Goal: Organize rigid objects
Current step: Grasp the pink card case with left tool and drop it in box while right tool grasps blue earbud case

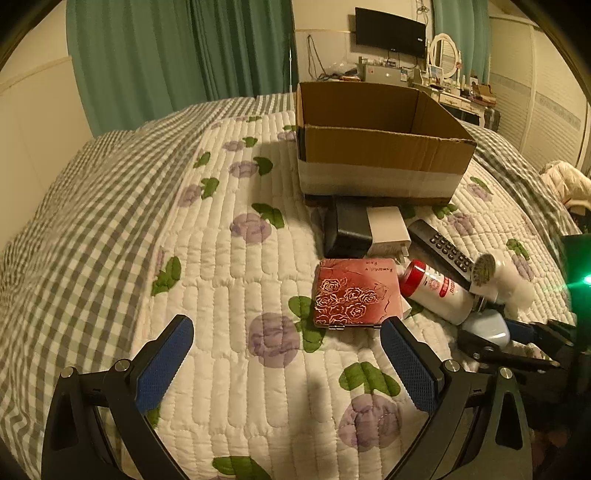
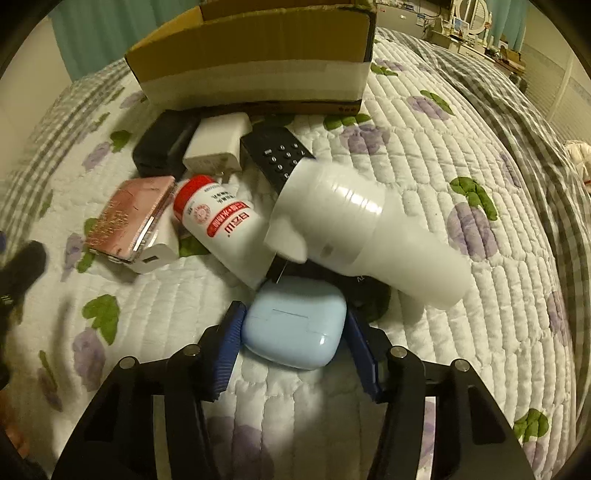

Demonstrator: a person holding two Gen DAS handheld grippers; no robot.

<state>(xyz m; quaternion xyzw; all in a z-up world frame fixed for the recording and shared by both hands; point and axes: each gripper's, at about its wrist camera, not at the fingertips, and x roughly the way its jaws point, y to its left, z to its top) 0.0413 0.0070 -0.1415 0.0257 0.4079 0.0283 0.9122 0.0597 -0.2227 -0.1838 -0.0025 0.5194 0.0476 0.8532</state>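
Note:
An open cardboard box point(image 1: 380, 155) stands on the quilted bed, also in the right wrist view point(image 2: 258, 62). In front of it lies a pile: a red rose-patterned case point(image 1: 356, 293), a white bottle with red cap point(image 1: 437, 290), a black remote point(image 1: 441, 247), a black block point(image 1: 349, 229), a white charger point(image 1: 388, 229) and a white lint shaver point(image 2: 365, 225). My right gripper point(image 2: 295, 332) has its blue pads on both sides of a light blue earbud case point(image 2: 295, 325), which rests on the quilt. My left gripper point(image 1: 288, 362) is open and empty, just short of the red case.
The bed's flowered quilt point(image 1: 229, 258) lies over a grey checked blanket point(image 1: 74, 206). Green curtains point(image 1: 177, 51), a wall TV point(image 1: 389, 31) and a cluttered dresser point(image 1: 443, 81) stand beyond the bed. A second white charger point(image 2: 155, 254) lies under the red case.

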